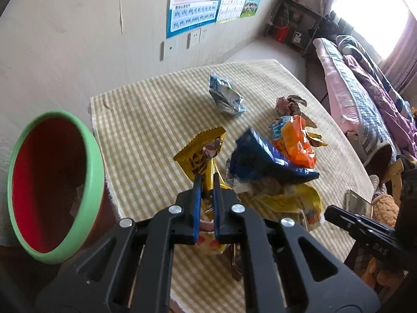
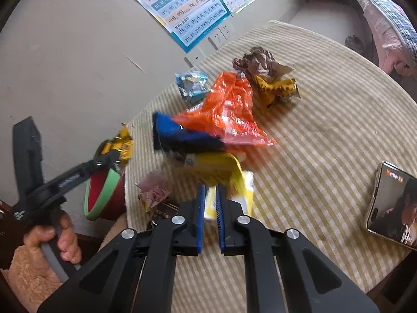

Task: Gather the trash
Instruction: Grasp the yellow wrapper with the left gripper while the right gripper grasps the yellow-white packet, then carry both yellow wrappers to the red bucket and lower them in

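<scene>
My left gripper (image 1: 207, 178) is shut on a yellow snack wrapper (image 1: 200, 151), which hangs lifted off the striped tablecloth (image 1: 146, 120). In the right wrist view that left gripper (image 2: 116, 154) holds the wrapper (image 2: 122, 143) just above the red bin with a green rim (image 2: 104, 190). The same bin (image 1: 54, 182) stands at the table's left edge. My right gripper (image 2: 210, 186) is shut on a yellow and white bag (image 2: 216, 172) lying on the table. A blue bag (image 2: 182, 135) and an orange bag (image 2: 229, 109) lie just beyond it.
A light blue wrapper (image 1: 226, 96), crumpled brown paper (image 1: 289, 104) and a small yellow wrapper (image 2: 276, 88) lie farther back. A pink wrapper (image 2: 153, 187) sits by the table's left edge. A phone (image 2: 391, 206) lies at the right. A hand (image 2: 52, 237) grips the left tool.
</scene>
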Available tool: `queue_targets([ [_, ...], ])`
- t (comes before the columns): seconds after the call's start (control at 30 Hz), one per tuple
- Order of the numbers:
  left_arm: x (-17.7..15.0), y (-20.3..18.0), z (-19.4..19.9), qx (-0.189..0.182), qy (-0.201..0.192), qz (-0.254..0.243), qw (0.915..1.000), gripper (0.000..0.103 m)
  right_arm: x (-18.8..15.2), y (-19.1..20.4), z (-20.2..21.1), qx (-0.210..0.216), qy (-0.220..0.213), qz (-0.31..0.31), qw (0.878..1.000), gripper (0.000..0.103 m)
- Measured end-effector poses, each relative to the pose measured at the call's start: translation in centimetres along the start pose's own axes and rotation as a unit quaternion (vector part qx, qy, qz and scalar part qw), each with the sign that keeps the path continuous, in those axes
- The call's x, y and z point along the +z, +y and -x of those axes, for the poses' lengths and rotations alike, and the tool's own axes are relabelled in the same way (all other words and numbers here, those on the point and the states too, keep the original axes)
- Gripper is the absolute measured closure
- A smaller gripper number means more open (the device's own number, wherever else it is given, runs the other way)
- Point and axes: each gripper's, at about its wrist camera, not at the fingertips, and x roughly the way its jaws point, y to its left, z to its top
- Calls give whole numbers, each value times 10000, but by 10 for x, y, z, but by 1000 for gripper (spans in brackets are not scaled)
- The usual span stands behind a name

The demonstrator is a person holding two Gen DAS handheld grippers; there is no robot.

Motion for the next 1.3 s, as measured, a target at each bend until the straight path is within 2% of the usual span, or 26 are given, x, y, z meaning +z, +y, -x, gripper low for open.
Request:
queue_targets([
  [0.07,-1,2,6,-25,-75,18,10000,96,-4,-1,-2,-99,31,11,9999,91],
  [0.13,-3,5,11,-38,-139,24,9999,96,-6,-3,-2,-186,12,-3,9998,84],
  [0.2,-4,6,15,-43,-187,31,9998,96,-7,-5,0,-256,-104,-78,9996,56],
  [0.3,-6,9,20,-43,-262,38,9996,96,-3,-7,1,-417,-252,-62,9988,51],
  [0.37,-7,10,20,-52,-293,53,9995,96,-1,-7,-8,-585,-156,15,9982,47],
  [0.43,-9,10,20,-93,-294,53,9995,96,-2,-12,-21,-557,93,-65,9984,47],
  [0.47,-9,10,20,-106,-293,31,9995,96,-3,-14,-27,-447,234,-129,9986,53],
  [0.5,-10,9,20,-109,-298,14,9995,96,-5,-15,-31,-360,335,-154,9987,66],
  [0.53,-11,10,21,-112,-316,-2,9994,96,-6,-14,-33,-204,401,-173,9988,67],
  [0.57,-11,10,22,-113,-335,-10,9994,96,-6,-11,-31,-304,394,-120,9987,88],
  [0.8,-11,24,25,-132,-448,109,9988,96,-18,17,2,-224,304,110,9992,87],
  [0.97,-11,36,23,-113,-467,203,9986,96,-24,35,33,-301,31,195,9994,89],
  [1.13,-11,49,24,-29,-539,299,9981,96,-7,61,56,-321,-337,384,9982,89],
  [1.3,-9,68,28,75,-642,402,9971,96,12,99,49,-232,-442,812,9954,89],
])
